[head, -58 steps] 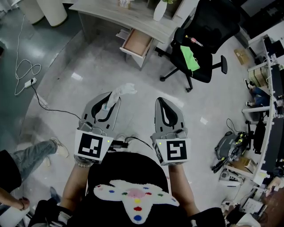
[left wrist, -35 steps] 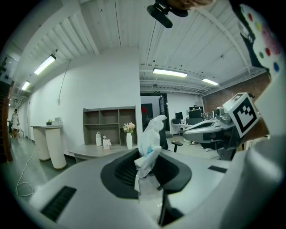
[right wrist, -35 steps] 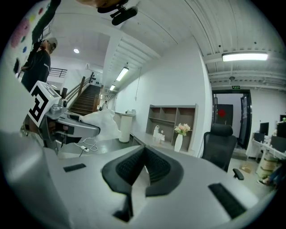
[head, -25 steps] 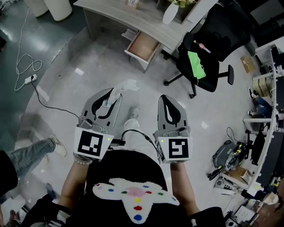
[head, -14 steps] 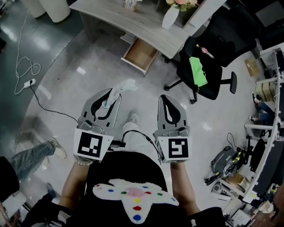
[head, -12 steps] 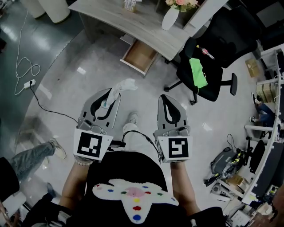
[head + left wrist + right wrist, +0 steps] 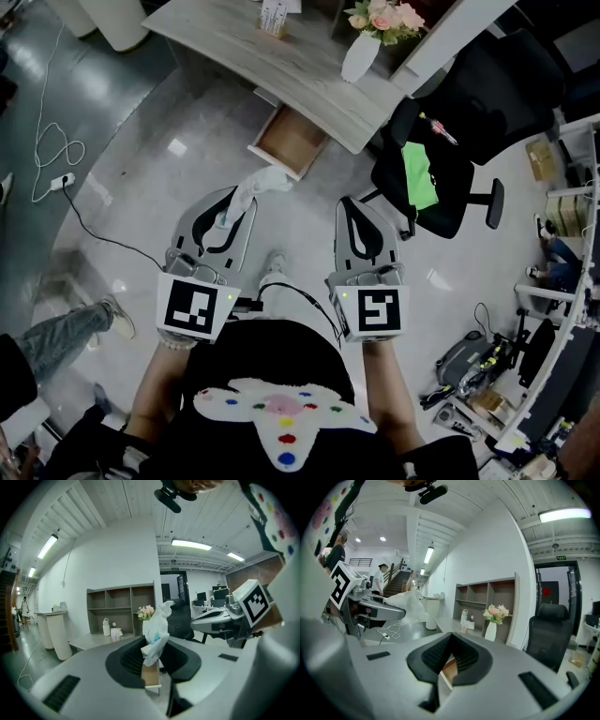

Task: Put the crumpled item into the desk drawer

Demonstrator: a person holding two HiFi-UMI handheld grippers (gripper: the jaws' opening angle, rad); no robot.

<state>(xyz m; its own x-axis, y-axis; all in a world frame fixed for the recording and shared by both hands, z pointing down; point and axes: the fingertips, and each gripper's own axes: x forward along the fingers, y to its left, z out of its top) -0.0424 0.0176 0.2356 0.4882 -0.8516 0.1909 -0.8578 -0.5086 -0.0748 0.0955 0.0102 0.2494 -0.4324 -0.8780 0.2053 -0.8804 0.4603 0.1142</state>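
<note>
The crumpled item (image 7: 262,181) is a white wad of paper or tissue with a touch of blue. It sticks out forward from my left gripper (image 7: 238,201), which is shut on it. In the left gripper view the wad (image 7: 156,628) rises from between the pads. My right gripper (image 7: 352,206) is held level beside the left one, shut with nothing in it. Ahead stands the grey desk (image 7: 277,62), and its wooden drawer (image 7: 291,142) is pulled open. The drawer's brown inside (image 7: 449,668) shows past the right gripper's jaws.
A black office chair (image 7: 441,155) with a green cloth stands right of the drawer. A white vase of flowers (image 7: 362,52) sits on the desk. A cable and power strip (image 7: 56,167) lie on the floor at left. A person's leg (image 7: 66,333) is near the lower left.
The desk and open drawer have drawn closer and lower in the head view as the person walks toward them. Both grippers keep their pose, the left still holding the wad.
</note>
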